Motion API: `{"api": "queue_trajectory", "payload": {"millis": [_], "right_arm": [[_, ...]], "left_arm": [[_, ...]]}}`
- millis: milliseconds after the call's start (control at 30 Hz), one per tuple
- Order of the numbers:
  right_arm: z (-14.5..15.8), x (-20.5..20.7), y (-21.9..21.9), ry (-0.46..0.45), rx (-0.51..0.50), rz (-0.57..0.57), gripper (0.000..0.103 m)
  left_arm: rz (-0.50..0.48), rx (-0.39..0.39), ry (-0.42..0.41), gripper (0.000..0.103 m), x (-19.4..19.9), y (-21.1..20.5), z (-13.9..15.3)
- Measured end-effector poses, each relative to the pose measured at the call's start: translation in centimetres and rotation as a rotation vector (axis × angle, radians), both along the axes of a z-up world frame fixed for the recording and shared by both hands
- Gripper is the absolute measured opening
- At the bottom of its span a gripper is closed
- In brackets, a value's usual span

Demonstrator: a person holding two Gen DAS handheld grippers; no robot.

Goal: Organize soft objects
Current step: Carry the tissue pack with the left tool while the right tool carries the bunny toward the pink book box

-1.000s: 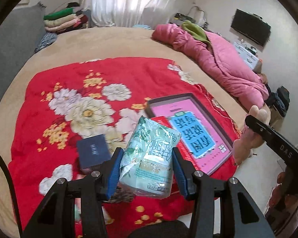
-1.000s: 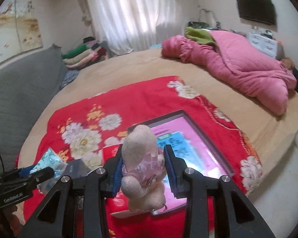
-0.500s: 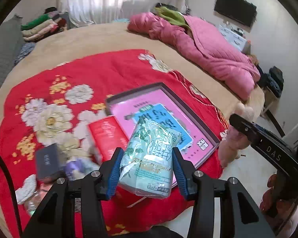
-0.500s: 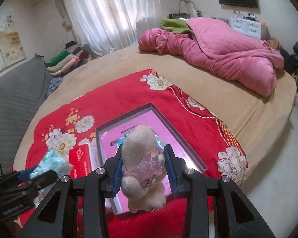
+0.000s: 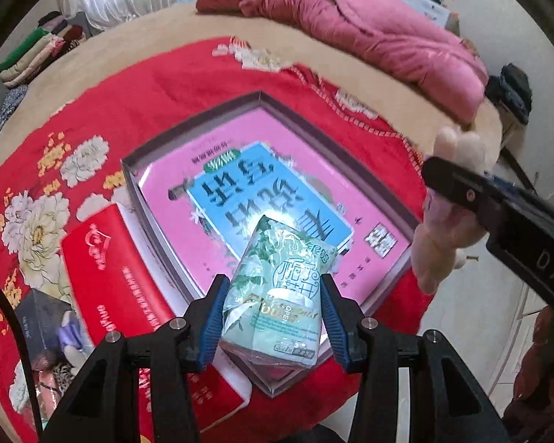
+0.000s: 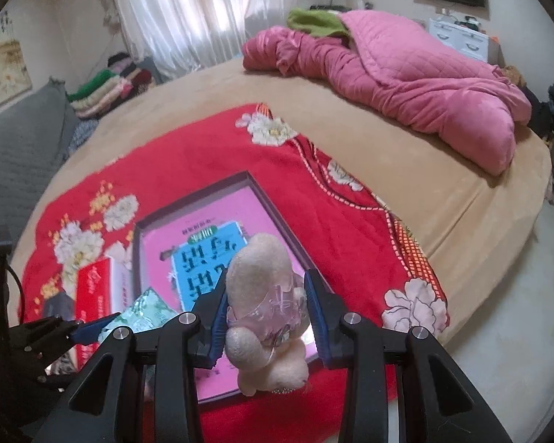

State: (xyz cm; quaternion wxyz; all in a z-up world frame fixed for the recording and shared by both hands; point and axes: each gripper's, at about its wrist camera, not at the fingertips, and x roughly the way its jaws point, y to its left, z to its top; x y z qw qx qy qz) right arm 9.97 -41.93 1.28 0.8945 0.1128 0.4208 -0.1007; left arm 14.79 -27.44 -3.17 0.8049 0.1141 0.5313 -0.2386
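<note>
My left gripper is shut on a pale green tissue pack and holds it over the near edge of a shallow grey box with a pink and blue printed bottom. My right gripper is shut on a cream plush toy in a pink dress, above the box's near right corner. The plush and the right gripper's finger show at the right of the left wrist view. The tissue pack shows low left in the right wrist view.
The box lies on a red flowered blanket on a tan bed. A red box and a dark box lie left of it. A pink quilt lies at the far side. Folded clothes are stacked far left.
Both grippers have moved forward and closer over the grey box, each still holding its object. The box now fills more of both views.
</note>
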Motion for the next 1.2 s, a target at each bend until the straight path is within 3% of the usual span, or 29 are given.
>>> {"api": "queue_trajectory", "payload": {"millis": [233,500,800,1167,1200], "right_arm": [[-2.9,2.7,0.5,0.080,-0.088,0.017,0.039],[-5.7,4.8,0.6,0.135,-0.065,0.057,0.045],[-7.5,6.1,-0.6,0.150,0.045,0.036,0.046],[-9.0,8.6,-0.8,0.178,0.025,0.049,0.047],[-8.9,8.5,-0.9,0.175,0.020,0.043,0.051]], "left_arm": [[-0.007,0.011,0.027,0.049,0.6,-0.6,-1.7],[0.000,0.013,0.053,0.049,1.2,-0.8,-2.6],[0.013,0.026,0.090,0.049,1.9,-0.7,-3.8],[0.027,0.031,0.094,0.049,2.5,-0.4,-4.0],[0.023,0.032,0.093,0.049,2.5,-0.5,-4.0]]}}
